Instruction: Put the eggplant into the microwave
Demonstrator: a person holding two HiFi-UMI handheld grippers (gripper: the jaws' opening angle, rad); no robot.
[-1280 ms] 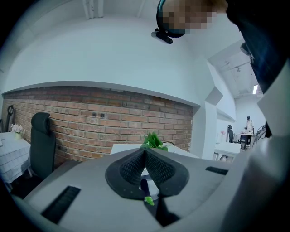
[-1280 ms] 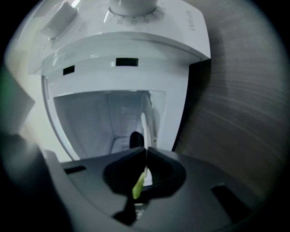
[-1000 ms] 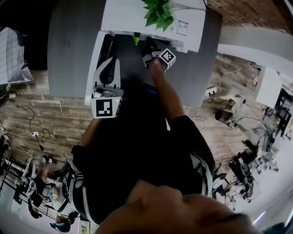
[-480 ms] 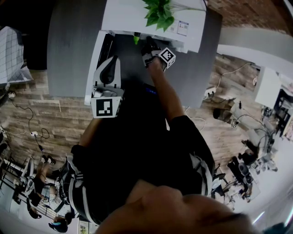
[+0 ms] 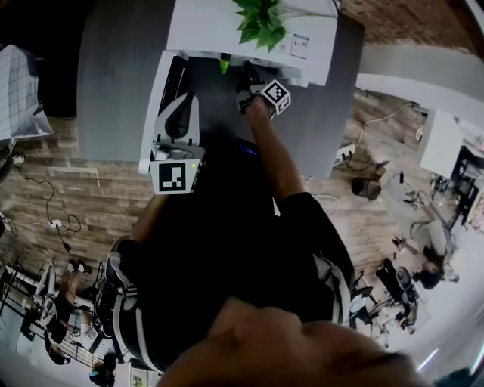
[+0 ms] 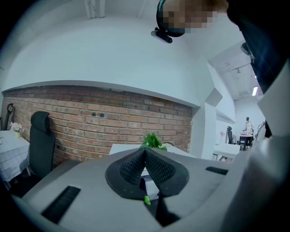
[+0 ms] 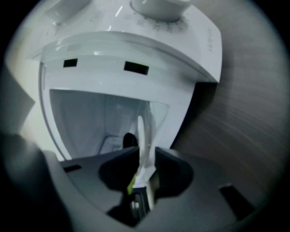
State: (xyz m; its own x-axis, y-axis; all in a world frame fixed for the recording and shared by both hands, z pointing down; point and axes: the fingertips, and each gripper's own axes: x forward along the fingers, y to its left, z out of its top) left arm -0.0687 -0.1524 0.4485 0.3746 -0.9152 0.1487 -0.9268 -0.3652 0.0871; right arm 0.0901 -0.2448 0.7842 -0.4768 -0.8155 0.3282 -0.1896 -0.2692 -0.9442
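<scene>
A white microwave [image 5: 310, 57] stands open on a grey table, its door [image 5: 157, 91] swung out to the left. The eggplant's green stem [image 5: 224, 64] shows at the mouth of the cavity, with the dark body hidden beyond it. My right gripper [image 5: 243, 70] is at that mouth. In the right gripper view its jaws [image 7: 146, 152] stand close together on the eggplant: the dark end [image 7: 130, 139] pokes past the tips into the cavity [image 7: 86, 118], and the green stem [image 7: 130, 186] sits near the jaws' base. My left gripper [image 5: 181, 102] hangs by the door, shut and empty [image 6: 145, 152].
A green plant [image 5: 261, 19] sits on the microwave's top. The grey table [image 5: 113, 75] extends left of the door and ends in an edge toward me. Below lies a wooden floor with cables [image 5: 57, 219]. A brick wall [image 6: 90, 122] stands behind.
My right gripper and the green stem have edged slightly deeper toward the microwave. The left gripper has stayed still.
</scene>
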